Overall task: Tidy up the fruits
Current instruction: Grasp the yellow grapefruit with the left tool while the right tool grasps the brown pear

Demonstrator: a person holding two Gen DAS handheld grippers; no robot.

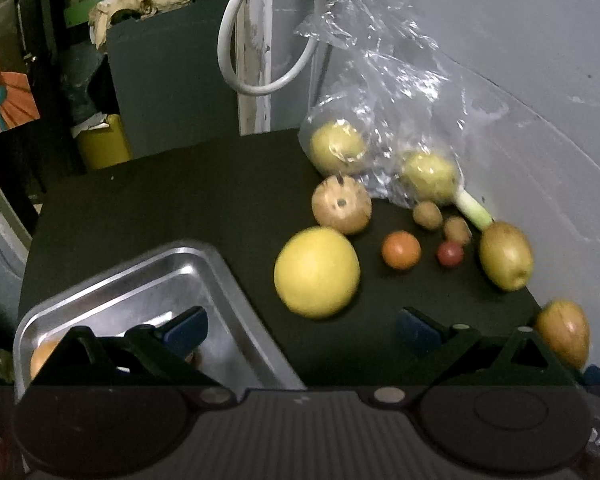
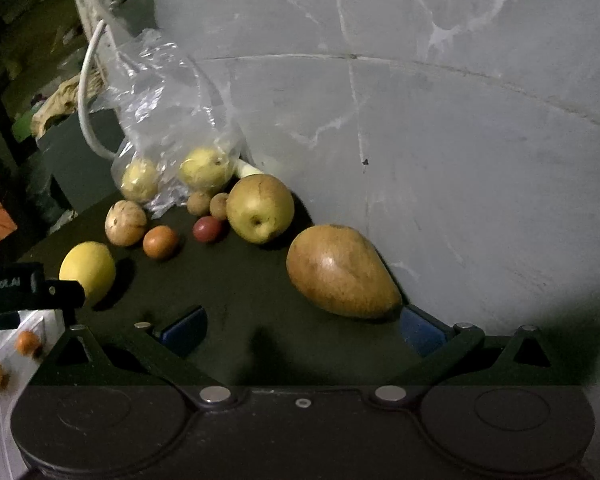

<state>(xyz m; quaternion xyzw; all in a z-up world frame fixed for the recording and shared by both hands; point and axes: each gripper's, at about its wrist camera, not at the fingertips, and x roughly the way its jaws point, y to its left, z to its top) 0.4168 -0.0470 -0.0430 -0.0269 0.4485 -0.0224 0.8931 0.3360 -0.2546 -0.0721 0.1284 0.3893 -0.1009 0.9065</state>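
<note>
Loose fruit lies on a dark table: a big yellow citrus, a tan round fruit, a small orange fruit, a small red one, a green-yellow pear and a brown pear. My left gripper is open, its left finger over a metal tray that holds an orange fruit. My right gripper is open just in front of the brown pear, with nothing between its fingers.
A clear plastic bag with two yellow fruits leans against the grey wall at the back. Two small brown fruits and a pale green stalk lie beside it. A white cable loops behind the table.
</note>
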